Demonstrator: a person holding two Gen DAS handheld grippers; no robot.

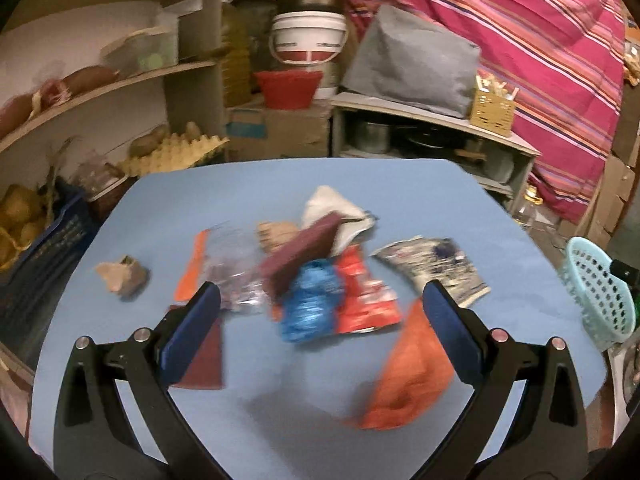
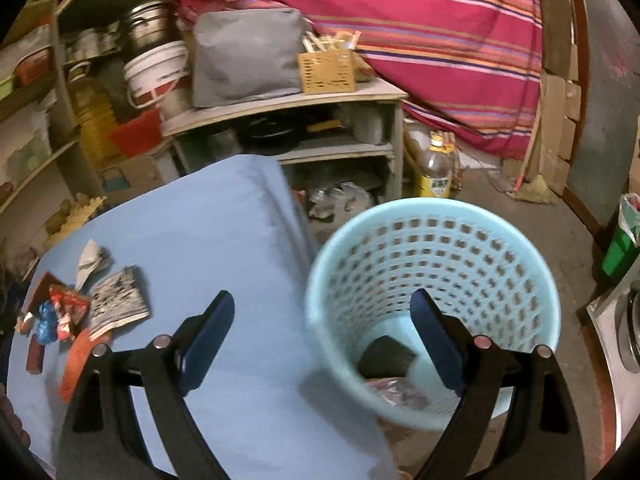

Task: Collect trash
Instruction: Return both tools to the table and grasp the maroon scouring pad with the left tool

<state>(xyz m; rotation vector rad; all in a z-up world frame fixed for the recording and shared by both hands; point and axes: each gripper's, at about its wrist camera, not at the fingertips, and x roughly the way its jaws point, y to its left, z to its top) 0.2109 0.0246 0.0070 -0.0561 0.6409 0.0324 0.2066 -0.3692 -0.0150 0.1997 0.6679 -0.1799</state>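
Trash lies in a heap on the blue table [image 1: 160, 216]: a blue crumpled bag [image 1: 310, 306], a red snack wrapper [image 1: 366, 296], a maroon box [image 1: 298, 260], a white wrapper [image 1: 332, 208], a printed packet [image 1: 434, 266], an orange wrapper [image 1: 412, 376], a clear bag [image 1: 232, 268] and a crumpled brown paper [image 1: 122, 276]. My left gripper [image 1: 320, 300] is open and empty above the heap. My right gripper [image 2: 322, 310] is open and empty over the near rim of the light blue basket [image 2: 436, 216], which holds a dark packet [image 2: 386, 356]. The heap also shows in the right wrist view [image 2: 80, 308].
The basket [image 1: 600, 292] stands on the floor off the table's right edge. Shelves with egg trays [image 1: 172, 154] and a blue crate [image 1: 48, 248] flank the left. A low shelf unit [image 2: 304, 120], an oil bottle [image 2: 436, 168] and a green bin [image 2: 622, 244] stand behind.
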